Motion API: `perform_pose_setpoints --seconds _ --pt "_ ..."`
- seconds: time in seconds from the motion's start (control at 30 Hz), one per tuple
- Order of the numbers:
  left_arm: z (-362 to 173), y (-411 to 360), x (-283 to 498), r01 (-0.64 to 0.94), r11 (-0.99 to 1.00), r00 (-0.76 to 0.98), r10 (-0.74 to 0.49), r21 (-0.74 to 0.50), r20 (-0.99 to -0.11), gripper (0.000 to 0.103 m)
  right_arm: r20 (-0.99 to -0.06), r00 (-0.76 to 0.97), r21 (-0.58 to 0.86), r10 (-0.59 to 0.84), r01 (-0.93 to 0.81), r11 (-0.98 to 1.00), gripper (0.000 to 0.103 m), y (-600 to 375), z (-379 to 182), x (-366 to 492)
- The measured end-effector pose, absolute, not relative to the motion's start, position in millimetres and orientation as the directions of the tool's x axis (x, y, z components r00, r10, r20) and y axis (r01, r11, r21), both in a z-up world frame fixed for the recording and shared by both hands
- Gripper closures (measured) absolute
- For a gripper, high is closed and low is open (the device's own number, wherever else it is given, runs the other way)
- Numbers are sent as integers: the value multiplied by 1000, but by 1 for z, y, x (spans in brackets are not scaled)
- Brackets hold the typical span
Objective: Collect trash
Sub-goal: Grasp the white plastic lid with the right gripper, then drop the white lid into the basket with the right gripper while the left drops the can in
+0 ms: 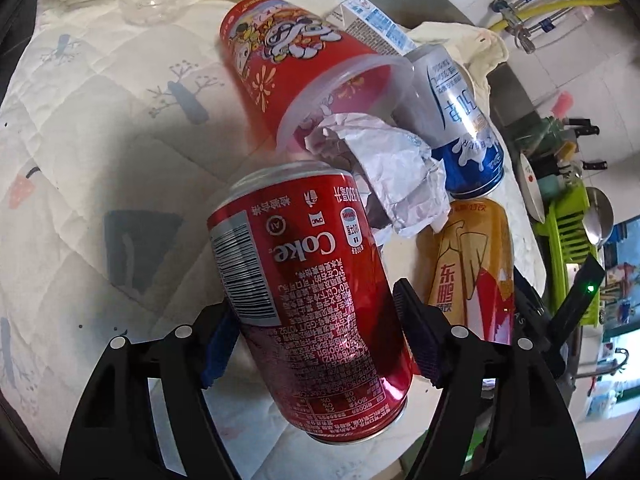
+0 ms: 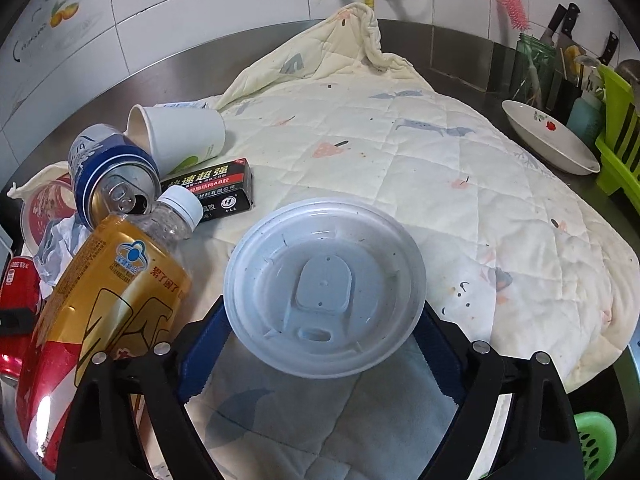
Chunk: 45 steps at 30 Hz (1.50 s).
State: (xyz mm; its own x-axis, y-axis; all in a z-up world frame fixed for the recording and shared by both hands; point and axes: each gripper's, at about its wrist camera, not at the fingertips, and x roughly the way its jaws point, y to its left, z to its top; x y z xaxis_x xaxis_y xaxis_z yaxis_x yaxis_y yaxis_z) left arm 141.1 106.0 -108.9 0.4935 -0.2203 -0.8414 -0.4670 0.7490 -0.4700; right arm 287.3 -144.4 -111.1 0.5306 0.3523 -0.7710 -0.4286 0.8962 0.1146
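Note:
My left gripper [image 1: 316,336] is shut on a red Coke can [image 1: 308,300], held tilted above the quilted cloth [image 1: 80,152]. Beyond it lie a red plastic cup [image 1: 296,60], crumpled paper [image 1: 384,168], a blue-white can [image 1: 460,120], a yellow bottle [image 1: 468,272] and a small carton [image 1: 376,24]. My right gripper [image 2: 324,340] is shut on a white plastic cup lid [image 2: 324,284], held over the cloth [image 2: 440,160]. In the right wrist view the yellow bottle [image 2: 108,292], blue can [image 2: 112,176], a white paper cup [image 2: 180,136] and a black box [image 2: 216,188] lie to the left.
A clear plastic cup [image 1: 148,0] lies at the cloth's far side. A white dish [image 2: 548,140], green drying rack [image 2: 620,128], knife jar [image 2: 536,64] and tiled wall [image 2: 240,8] border the steel counter. A green basket [image 2: 596,440] sits below at right.

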Motion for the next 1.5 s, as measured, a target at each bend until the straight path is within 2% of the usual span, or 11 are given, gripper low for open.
perform_pose_setpoints --seconds 0.17,0.23,0.77,1.03,1.17,1.37,1.5 --pt "-108 105 140 -458 755 501 -217 -469 -838 32 -758 537 143 371 -418 897 19 -150 -109 280" --pt "-108 104 138 -453 758 505 -217 -470 -835 33 -754 535 157 381 -416 895 24 -152 -106 274" --pt "-67 105 110 -346 810 571 -218 -473 -791 33 -701 584 218 410 -371 903 24 -175 -87 214" --pt "-41 83 112 -228 836 600 -283 -499 -749 33 -675 645 227 358 -281 933 24 -226 -68 165" --pt "-28 56 116 -141 851 599 -333 -506 -728 33 -703 657 193 271 -191 962 23 -268 -70 142" --pt "-17 3 129 -14 856 566 -419 -516 -710 33 -789 603 132 119 -23 991 24 -336 -101 117" --pt "-18 -30 137 36 859 535 -449 -511 -716 33 -822 557 175 117 52 983 24 -363 -127 111"
